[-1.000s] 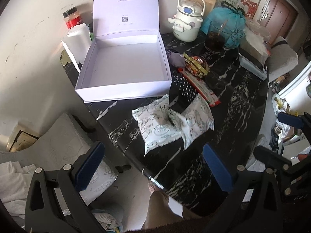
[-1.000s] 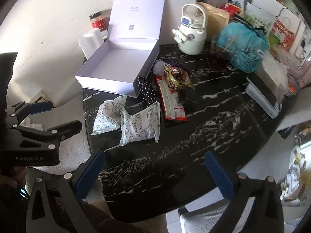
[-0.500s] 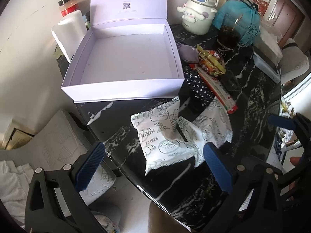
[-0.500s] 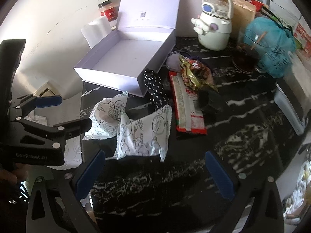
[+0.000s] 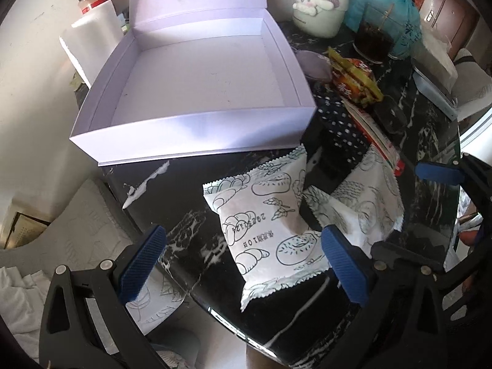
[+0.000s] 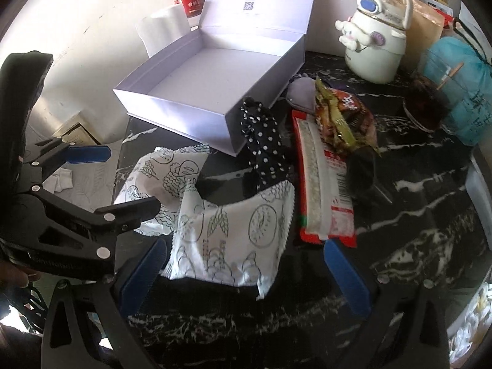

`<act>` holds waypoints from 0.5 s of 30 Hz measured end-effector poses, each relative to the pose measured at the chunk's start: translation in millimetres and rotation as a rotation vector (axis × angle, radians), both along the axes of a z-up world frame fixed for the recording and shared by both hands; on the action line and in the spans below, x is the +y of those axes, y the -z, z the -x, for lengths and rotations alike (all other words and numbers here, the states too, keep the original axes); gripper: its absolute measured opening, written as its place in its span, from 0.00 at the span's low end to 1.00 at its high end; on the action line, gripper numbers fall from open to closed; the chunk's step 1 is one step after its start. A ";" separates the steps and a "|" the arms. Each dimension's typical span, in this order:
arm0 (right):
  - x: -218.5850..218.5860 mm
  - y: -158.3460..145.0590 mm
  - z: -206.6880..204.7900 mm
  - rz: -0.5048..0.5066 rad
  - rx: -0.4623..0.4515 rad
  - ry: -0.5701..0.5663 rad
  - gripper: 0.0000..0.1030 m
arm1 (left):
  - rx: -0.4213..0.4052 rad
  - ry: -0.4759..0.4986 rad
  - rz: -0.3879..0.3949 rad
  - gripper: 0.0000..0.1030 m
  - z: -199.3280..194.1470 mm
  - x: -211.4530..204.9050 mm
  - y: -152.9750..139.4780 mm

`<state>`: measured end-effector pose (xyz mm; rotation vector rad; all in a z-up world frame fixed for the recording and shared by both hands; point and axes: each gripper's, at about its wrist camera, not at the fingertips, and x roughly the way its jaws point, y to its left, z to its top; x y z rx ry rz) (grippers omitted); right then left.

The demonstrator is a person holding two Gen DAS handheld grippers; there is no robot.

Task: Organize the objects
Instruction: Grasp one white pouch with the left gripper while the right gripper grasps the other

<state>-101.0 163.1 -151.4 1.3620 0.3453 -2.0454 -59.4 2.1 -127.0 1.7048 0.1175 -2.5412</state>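
Approaching to grasp: left gripper [image 5: 243,243] and right gripper [image 6: 243,261] both spread wide, empty, each over a white snack packet [image 5: 264,230] [image 6: 233,240] near the table's [image 6: 415,215] front edge. Next, likely: lower, clamp, lift into the open lavender box [image 5: 196,70] just behind.

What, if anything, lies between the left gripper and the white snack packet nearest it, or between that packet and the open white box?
Nothing visible. The left gripper is open, with the white snack packet directly ahead between its fingers. Only bare black marble table separates the packet from the open white box, which is empty, lid up.
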 end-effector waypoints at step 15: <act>-4.4 22.3 9.8 0.038 -0.021 -0.033 0.98 | -0.036 -0.018 -0.119 0.99 19.9 -13.5 22.3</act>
